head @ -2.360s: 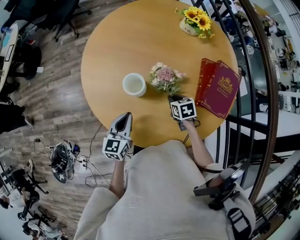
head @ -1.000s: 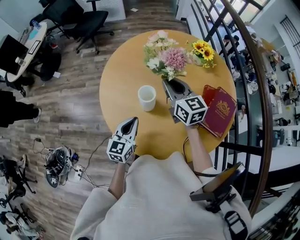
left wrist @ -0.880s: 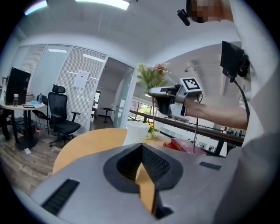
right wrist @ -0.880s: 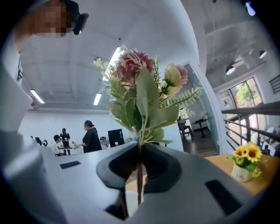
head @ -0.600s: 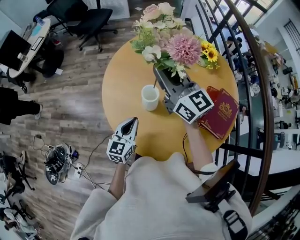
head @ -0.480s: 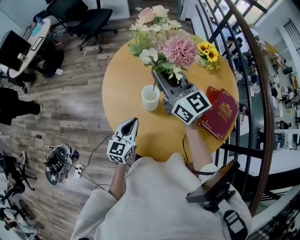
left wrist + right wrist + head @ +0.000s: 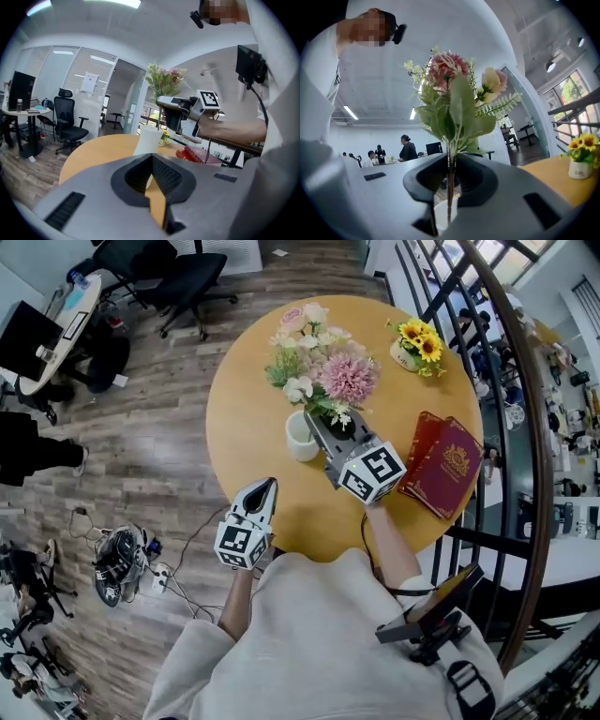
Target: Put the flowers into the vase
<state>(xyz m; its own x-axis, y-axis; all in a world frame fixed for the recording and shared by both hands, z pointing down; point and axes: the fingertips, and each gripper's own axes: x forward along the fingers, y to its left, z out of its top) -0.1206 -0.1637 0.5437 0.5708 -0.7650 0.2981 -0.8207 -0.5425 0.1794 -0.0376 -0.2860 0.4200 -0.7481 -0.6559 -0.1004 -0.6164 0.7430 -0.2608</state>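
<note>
— Starting with the biggest?
— With the round wooden tabletop (image 7: pixel 253 399). Carries the white vase (image 7: pixel 300 435), upright, roughly at its middle.

— Next in size?
— A pair of red books (image 7: pixel 441 463), lying flat to the right of the vase and well apart from it.

— And the flowers?
— Straight above the vase: a bunch of flowers (image 7: pixel 323 371) in pink, cream and green, heads up and stems down. Not resting in the vase, only hanging over its mouth by the stems. Hard to tell whether the stem ends reach inside the rim.

— Held by what?
— By the right gripper (image 7: pixel 323 425), just above the vase and a touch to its right. Jaws pinching the thin stems, plain to see in the right gripper view. Below the pinch, through the gap, a bit of the vase's white rim.

— And the other one?
— Over to the left gripper (image 7: pixel 265 486), on the near side of the vase, apart from it, by the tabletop's near edge. Jaws pressed together at the tips, gripping nothing. Points toward the vase, going by the left gripper view.

— Anything smaller?
— Only a small pot of sunflowers (image 7: pixel 419 338), beyond the vase and to its right, well apart from it.
</note>
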